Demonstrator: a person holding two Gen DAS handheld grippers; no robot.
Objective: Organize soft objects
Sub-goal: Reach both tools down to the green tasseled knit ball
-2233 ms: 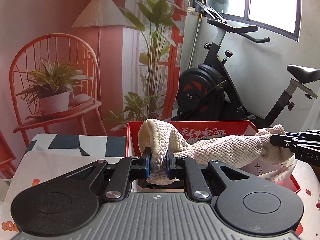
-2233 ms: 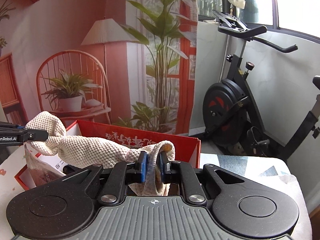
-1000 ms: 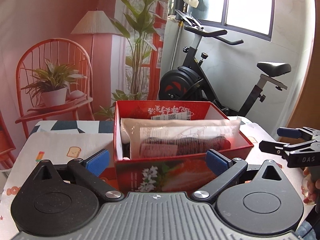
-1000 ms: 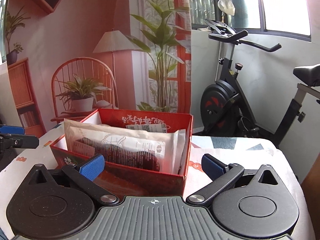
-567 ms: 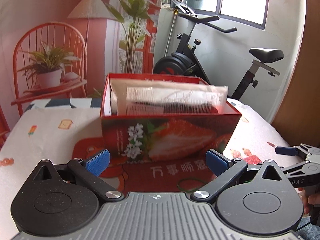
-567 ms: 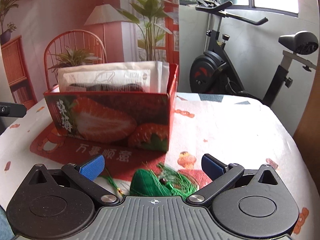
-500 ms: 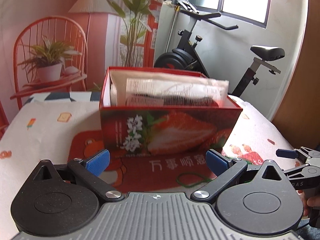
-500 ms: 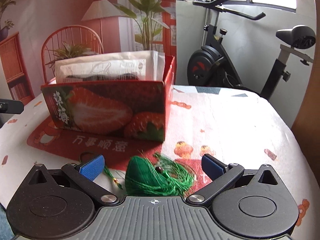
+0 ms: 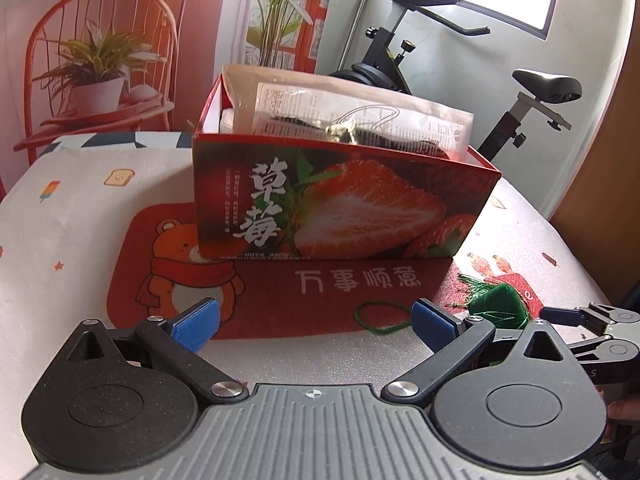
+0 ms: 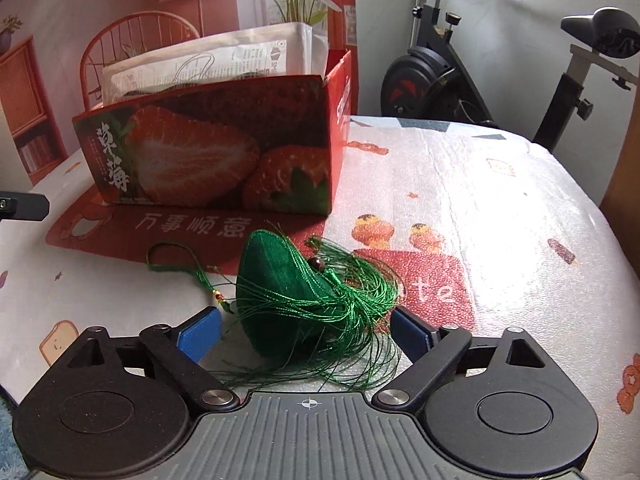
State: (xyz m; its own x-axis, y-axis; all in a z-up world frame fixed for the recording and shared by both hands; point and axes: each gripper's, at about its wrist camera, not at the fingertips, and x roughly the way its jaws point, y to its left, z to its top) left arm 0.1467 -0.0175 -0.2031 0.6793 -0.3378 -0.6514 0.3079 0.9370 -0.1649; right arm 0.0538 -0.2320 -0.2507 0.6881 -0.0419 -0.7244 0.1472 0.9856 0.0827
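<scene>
A green stuffed sachet with a tassel (image 10: 296, 296) lies on the table between the open fingers of my right gripper (image 10: 306, 330), which does not grip it. Its green cord loop (image 10: 168, 260) trails to the left. The sachet also shows in the left wrist view (image 9: 498, 306), with its loop (image 9: 380, 316) near my right finger. My left gripper (image 9: 314, 320) is open and empty, low over the table in front of the red strawberry box (image 9: 340, 208). The box (image 10: 216, 152) holds a plastic-wrapped dark item (image 9: 360, 124).
A red bear mat (image 9: 192, 276) lies under the box on the patterned tablecloth (image 10: 500, 208). The right gripper's tip (image 9: 584, 320) shows at the right of the left wrist view. An exercise bike (image 10: 460, 64) and an orange chair with a plant (image 9: 96, 80) stand behind the table.
Both grippers let go of the cream towel, opened and drew back and down from the box. The right gripper closed in on the green sachet, which now lies between its fingers.
</scene>
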